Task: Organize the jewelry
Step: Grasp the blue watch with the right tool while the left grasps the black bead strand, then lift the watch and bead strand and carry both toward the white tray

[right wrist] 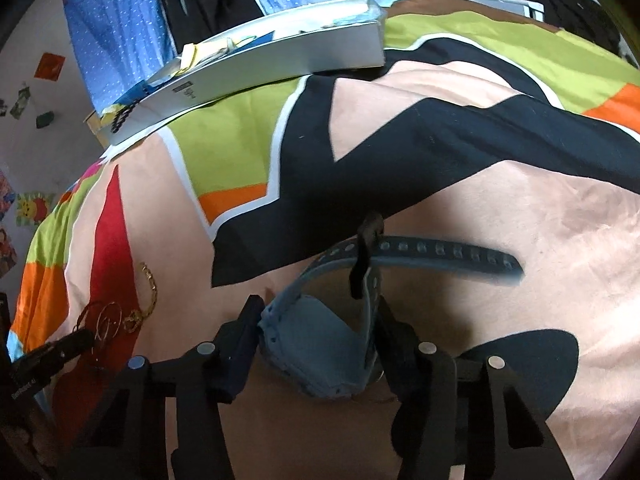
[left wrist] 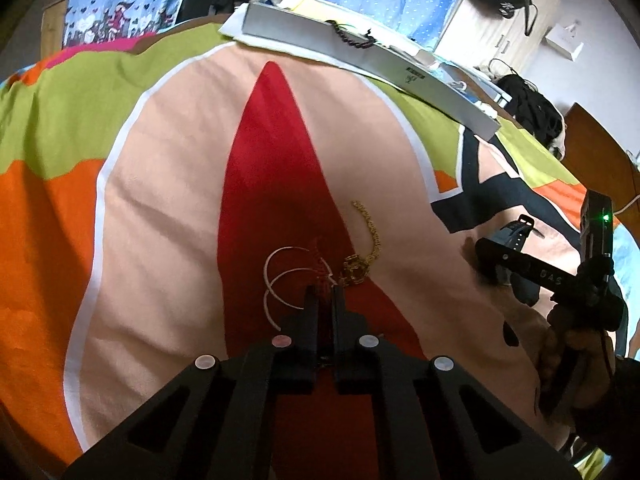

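**Red cord between the left fingers, blue watch between the right**

Red tasselled cord (left wrist: pixel 320 276) was seen pinched at the tips of the left gripper (left wrist: pixel 325 294), whose fingers were nearly closed on it. The cord lay on the red wedge of the patterned bedspread (left wrist: pixel 160 200), directly ahead of the fingers and roughly in line with them. Thin white wire hoops (left wrist: pixel 280 276) lay just left of the tips, and a gold link chain (left wrist: pixel 366 248) just right, its length running away from the gripper toward the far edge of the bed.

The right gripper (right wrist: pixel 316 312) was held wider, its fingers clasped on the body of a blue rubber-strapped watch (right wrist: pixel 320 340); the perforated strap (right wrist: pixel 440 256) trailed forward and to the right, across the finger line.

A flat white box (left wrist: pixel 360 52), with a dark bead bracelet (left wrist: pixel 352 36) draped over its edge, sat at the far side of the bed, well apart from both grippers and ahead of each. The carry to it was judged similar for either hand, the box lying ahead-right of the left and ahead-left of the right.
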{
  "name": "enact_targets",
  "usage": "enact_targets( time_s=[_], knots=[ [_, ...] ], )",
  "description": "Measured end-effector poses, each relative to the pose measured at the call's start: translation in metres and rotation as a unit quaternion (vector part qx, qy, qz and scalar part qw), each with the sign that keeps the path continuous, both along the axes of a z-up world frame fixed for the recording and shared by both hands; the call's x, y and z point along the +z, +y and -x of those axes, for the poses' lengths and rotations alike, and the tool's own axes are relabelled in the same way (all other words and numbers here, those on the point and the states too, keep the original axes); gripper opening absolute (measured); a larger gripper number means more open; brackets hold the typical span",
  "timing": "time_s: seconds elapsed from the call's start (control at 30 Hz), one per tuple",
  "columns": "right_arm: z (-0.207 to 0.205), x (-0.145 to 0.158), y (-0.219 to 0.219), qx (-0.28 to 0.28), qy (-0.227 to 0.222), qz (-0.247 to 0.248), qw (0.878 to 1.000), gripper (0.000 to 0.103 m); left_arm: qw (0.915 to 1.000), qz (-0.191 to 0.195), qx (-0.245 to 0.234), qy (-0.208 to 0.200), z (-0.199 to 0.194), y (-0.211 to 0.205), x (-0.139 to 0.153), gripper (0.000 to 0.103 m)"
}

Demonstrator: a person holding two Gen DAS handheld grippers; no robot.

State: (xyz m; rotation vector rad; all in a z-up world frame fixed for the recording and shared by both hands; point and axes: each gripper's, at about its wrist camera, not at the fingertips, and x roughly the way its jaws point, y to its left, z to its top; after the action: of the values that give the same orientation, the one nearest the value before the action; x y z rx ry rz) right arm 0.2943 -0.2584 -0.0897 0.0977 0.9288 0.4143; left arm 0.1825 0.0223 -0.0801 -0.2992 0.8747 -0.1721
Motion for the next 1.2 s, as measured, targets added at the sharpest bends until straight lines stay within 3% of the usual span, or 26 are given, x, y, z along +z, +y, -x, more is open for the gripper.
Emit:
enact_targets(
  time_s=[0.3, 0.77, 1.0, 1.2],
  knots=[
    [0.026, 0.008, 0.011, 0.028, -0.017, -0.005, 0.999, 0.045, 0.9991, 0.011, -0.041, -0.009, 0.008, -0.022, 0.010, 0.003],
    [0.057, 0.036, 0.019, 0.064, -0.035, -0.035, 0.997, 0.041, 0.9944, 0.077, -0.071, -0.017, -0.003, -0.019, 0.055, 0.002],
    [0.048, 0.066, 0.024, 0.078, -0.051, -0.071, 0.993, 0.040, 0.9930, 0.076, -0.083, -0.036, -0.024, -0.016, 0.087, 0.002],
    [0.023, 0.097, 0.024, 0.088, -0.070, -0.069, 0.991, 0.041, 0.9914, 0.073, -0.082, -0.070, -0.054, -0.020, 0.115, 0.002]
  ],
)
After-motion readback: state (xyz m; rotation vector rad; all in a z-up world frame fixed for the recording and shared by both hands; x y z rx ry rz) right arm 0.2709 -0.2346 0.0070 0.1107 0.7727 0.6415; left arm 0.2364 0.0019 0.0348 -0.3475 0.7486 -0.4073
